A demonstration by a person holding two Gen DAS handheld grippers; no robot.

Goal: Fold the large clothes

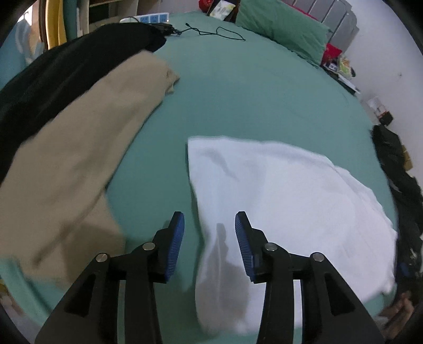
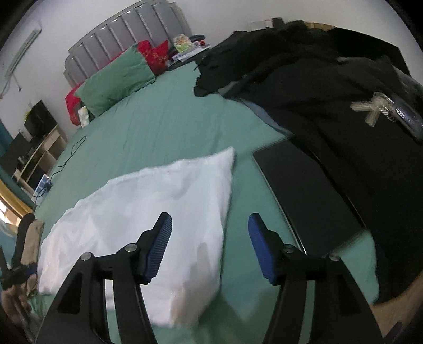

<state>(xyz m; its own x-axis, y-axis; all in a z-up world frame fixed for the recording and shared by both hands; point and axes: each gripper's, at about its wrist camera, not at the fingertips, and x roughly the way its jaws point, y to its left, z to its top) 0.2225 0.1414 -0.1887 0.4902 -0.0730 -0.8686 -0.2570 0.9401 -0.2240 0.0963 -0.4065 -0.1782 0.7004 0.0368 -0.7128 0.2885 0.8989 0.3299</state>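
Note:
A white garment [image 1: 285, 195] lies folded flat on the green bed sheet [image 1: 238, 92]; it also shows in the right wrist view [image 2: 148, 211]. My left gripper [image 1: 209, 221] is open and empty, hovering over the garment's left edge. My right gripper [image 2: 210, 221] is open and empty above the garment's right edge. The left gripper also shows at the far left of the right wrist view [image 2: 15, 254].
A beige garment [image 1: 87, 148] and a black garment [image 1: 66, 68] lie at the left. A black clothes pile [image 2: 330, 92] and a flat dark panel [image 2: 304, 195] lie at the right. A green pillow [image 1: 283, 29], a cable [image 1: 216, 31] and a power strip [image 1: 153, 18] sit at the far end.

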